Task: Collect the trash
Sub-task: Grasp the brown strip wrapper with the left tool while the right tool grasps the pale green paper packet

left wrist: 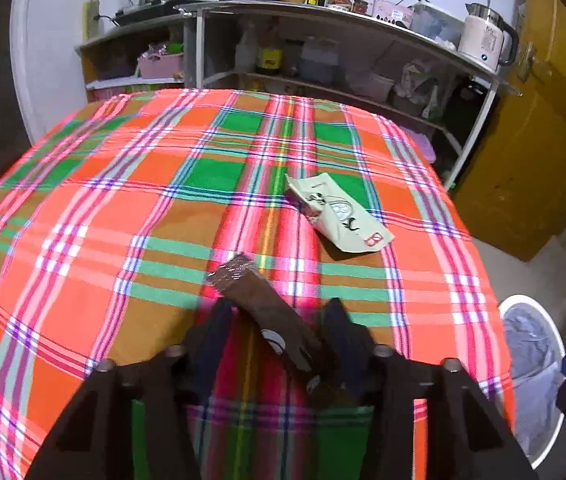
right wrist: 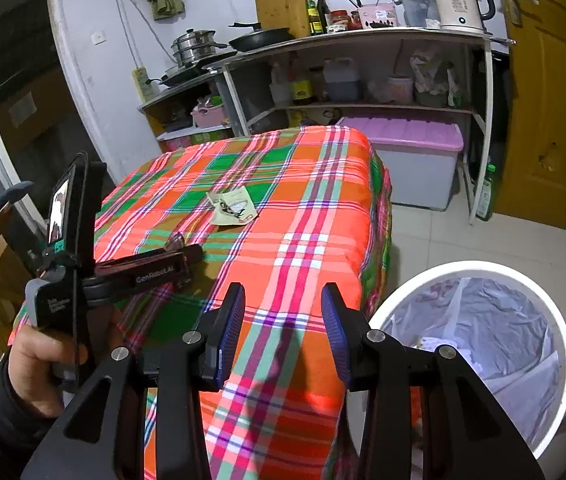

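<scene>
Sleeve and hand (right wrist: 39, 360) at the far left grip the handle of the left gripper (left wrist: 279, 312), which reaches in low over the near part of the table. Its jaws are partly closed on a brown wrapper (left wrist: 255, 296). The wrapper runs slantwise between the two pads, and its crinkled silvery end sticks out ahead of the fingertips, just above the plaid tablecloth (left wrist: 123, 200). The picture is a bit blurred there, but the pads look to be pressing on it.

Further along the table, toward its middle and well apart from the wrapper, a pale green packet (left wrist: 339, 216) lies flat on the cloth, open and creased.

Right of that, the right gripper (right wrist: 283, 300) hovers over the near right edge of the table. Its jaws stand apart with nothing between them, only the cloth showing through the gap.

Down on the tiled floor, just beside that corner of the table, stands a round white bin (right wrist: 483, 268) lined with a thin plastic bag, some light scraps lying in it.

Behind everything, a shelf unit (right wrist: 363, 36) carries steel pots (right wrist: 195, 44), a black pan (right wrist: 263, 38), bottles and a white kettle (right wrist: 459, 4). A lilac-lidded box (right wrist: 411, 136) sits underneath it, and a yellow door (right wrist: 555, 100) closes off the far right.
</scene>
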`<state>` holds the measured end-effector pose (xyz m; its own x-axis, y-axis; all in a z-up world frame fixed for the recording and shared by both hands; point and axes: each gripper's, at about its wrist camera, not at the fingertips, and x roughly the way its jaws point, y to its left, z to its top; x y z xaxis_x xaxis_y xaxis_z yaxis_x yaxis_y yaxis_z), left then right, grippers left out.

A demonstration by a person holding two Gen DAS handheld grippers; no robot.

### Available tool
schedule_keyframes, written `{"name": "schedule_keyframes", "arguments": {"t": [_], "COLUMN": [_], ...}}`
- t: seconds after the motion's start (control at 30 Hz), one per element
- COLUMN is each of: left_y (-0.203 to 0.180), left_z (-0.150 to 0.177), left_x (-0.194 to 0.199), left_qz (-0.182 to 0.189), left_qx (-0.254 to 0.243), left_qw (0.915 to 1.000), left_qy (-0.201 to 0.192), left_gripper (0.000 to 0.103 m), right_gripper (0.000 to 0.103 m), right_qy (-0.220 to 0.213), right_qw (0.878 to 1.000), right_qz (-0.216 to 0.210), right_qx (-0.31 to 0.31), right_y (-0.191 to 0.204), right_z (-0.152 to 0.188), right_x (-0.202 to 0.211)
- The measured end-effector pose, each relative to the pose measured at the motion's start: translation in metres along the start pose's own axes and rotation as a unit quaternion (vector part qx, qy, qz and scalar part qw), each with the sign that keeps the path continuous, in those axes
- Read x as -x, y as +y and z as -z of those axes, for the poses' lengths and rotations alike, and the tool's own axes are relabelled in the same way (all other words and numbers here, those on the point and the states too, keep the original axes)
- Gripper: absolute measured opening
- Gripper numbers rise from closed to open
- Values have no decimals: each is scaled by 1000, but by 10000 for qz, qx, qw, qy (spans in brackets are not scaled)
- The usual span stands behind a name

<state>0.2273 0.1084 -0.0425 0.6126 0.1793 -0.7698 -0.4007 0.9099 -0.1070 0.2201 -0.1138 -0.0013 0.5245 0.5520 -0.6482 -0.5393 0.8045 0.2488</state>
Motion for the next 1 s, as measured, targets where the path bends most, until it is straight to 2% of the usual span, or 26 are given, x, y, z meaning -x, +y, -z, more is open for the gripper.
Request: {"name": "schedule_keyframes", "arguments": {"t": [0.03,0.07,0.1,0.43,0.53,1.0], "left_y": [1,3,6,27,35,77], "left_z": [0,-1,-1,7,10,13], "left_x": [0,0,0,23,31,39], "left_qz": [-11,-42,-45,682,825,1013], "left_qx": [-32,-47,-59,-249,-269,46], "left_qw": [10000,10000,10000,9972,9959,9941], "left_qy": [4,5,7,-181,-254,-374], "left_gripper": [31,21,19,18,18,18], "right_gripper": [41,41,41,41,45,46], "right_qy": [-1,-6,-10,44,118,550], "right_qw": [10000,10000,10000,9992,9987,9913], "right_qz": [0,-4,-7,-99,-149,-142], "right_qx": [-4,0,17,379,483,1190], "right_y": [-1,0,0,25,35,71], "right_z": [-1,-2,-3,-25,-35,-64], "right_x": [0,-1,-1,-21,-38,-130]}}
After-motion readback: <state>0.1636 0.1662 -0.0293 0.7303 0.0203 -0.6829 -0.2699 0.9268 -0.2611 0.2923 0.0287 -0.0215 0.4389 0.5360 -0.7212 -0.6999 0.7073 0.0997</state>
